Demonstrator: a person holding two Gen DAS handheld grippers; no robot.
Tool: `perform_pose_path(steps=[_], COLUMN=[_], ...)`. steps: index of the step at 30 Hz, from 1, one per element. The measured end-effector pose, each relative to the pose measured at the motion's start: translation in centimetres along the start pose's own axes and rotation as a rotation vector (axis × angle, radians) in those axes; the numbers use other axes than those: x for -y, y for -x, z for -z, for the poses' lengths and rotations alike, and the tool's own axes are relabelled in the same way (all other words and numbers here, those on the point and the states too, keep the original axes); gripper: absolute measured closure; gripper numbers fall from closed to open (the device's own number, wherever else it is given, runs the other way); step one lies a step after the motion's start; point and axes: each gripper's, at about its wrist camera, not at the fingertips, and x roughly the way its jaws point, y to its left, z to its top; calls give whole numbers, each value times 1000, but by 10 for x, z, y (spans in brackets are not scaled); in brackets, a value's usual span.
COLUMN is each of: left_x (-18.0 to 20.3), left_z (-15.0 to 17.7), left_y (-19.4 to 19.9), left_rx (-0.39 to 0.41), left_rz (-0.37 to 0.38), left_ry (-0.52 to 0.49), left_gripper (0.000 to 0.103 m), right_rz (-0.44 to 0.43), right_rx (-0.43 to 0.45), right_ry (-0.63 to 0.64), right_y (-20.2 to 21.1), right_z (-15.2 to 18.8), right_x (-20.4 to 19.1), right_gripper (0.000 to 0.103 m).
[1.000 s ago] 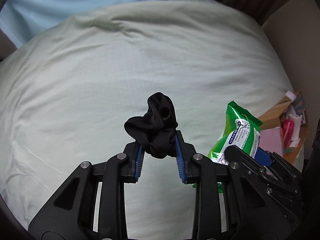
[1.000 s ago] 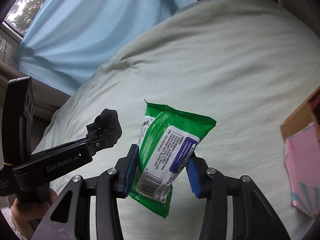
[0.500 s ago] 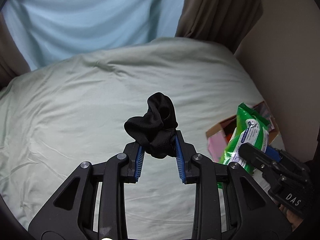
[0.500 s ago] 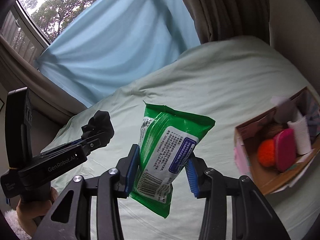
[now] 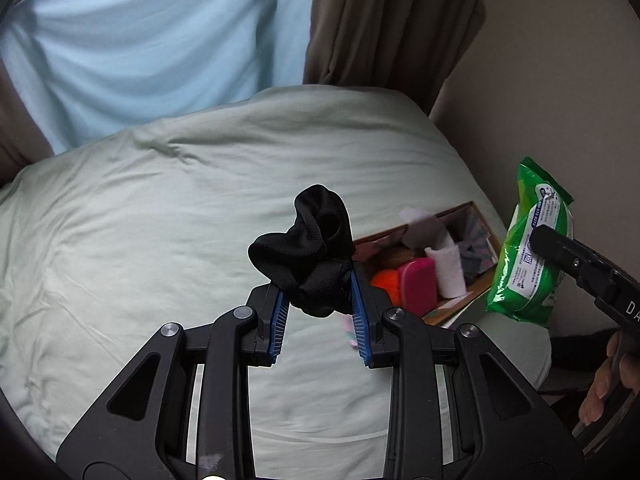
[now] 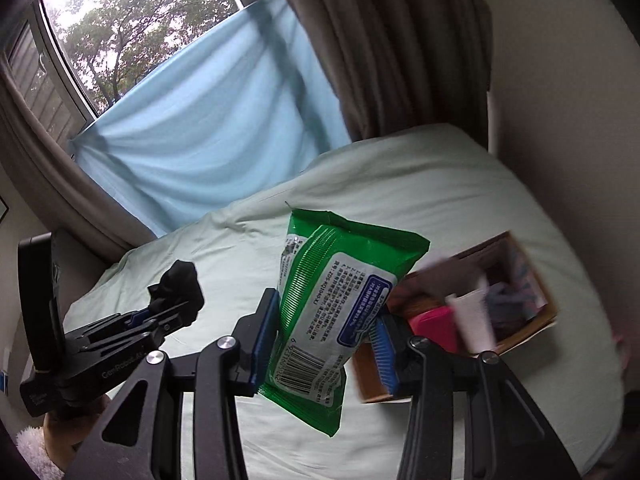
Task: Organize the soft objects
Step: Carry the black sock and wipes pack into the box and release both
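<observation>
Left hand-held gripper [image 5: 320, 320]: its blue ribbed pads clamp a crumpled black sock [image 5: 308, 252], a soft knit bundle that bulges up above the fingertips and is held in the air over the bed [image 5: 160, 220]. The bed is covered by a pale green sheet, smooth with shallow creases.

Right hand-held gripper [image 6: 324, 344]: its blue pads pinch a green plastic pack of wet wipes [image 6: 340, 304], glossy and pillow-shaped, with a white-and-blue label and a barcode near its lower end. The pack stands tilted, lifted clear of the sheet. In the left wrist view the same pack appears at far right, beside the wall, with the person's fingers [image 5: 608, 380] wrapped on the gripper handle below it.

Cardboard box [image 5: 476, 216]: open-topped and brown, resting on the bed near its right edge. It holds an orange fuzzy item [image 5: 386, 280], a magenta rounded case [image 5: 418, 284], a white textured roll or cloth [image 5: 448, 268] and patterned fabric [image 5: 472, 256]. Both held things are above and outside the box.

Background: a light blue curtain [image 6: 208, 128], brown drapes [image 6: 392, 40] and a window.
</observation>
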Motion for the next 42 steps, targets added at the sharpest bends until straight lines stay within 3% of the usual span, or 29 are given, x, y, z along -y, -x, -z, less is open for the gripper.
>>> perform_pose_path(steps=[6, 14, 28, 30, 31, 33, 34, 35, 36, 37, 42], left_x=[62, 116, 121, 120, 120, 119, 118, 116, 114, 112, 105], left_z=[8, 25, 44, 43, 42, 39, 38, 36, 36, 35, 39], left_y=[-25, -80, -193, -201, -204, -205, -205, -205, -204, -202, -196], left_rx=[-44, -134, -339, -352, -353, -347, -346, -342, -343, -342, -344], left_rz=[-21, -75, -158, -177, -179, -184, -182, -178, -175, -173, -173], left_ry=[77, 111, 145, 136, 133, 127, 127, 135, 143, 152, 178], left_gripper=[78, 78, 77, 70, 59, 30, 4, 0, 0, 0, 0], right_rz=[6, -10, -52, -58, -61, -51, -33, -23, -8, -2, 53], right_rx=[-71, -183, -411, -428, -437, -458, -465, -467, -465, -465, -445], right_ry=[115, 186, 232, 208, 200, 195, 199, 202, 206, 206, 170], right_y=[5, -28, -144, -156, -160, -171, -176, -179, -182, -184, -178], right_z=[-20, -37, -22, -22, -21, -21, -21, -22, -23, -24, -26], right_x=[63, 131, 168, 176, 178, 181, 180, 180, 179, 180, 185], right_gripper=[63, 63, 63, 63, 63, 57, 45, 36, 14, 2, 1])
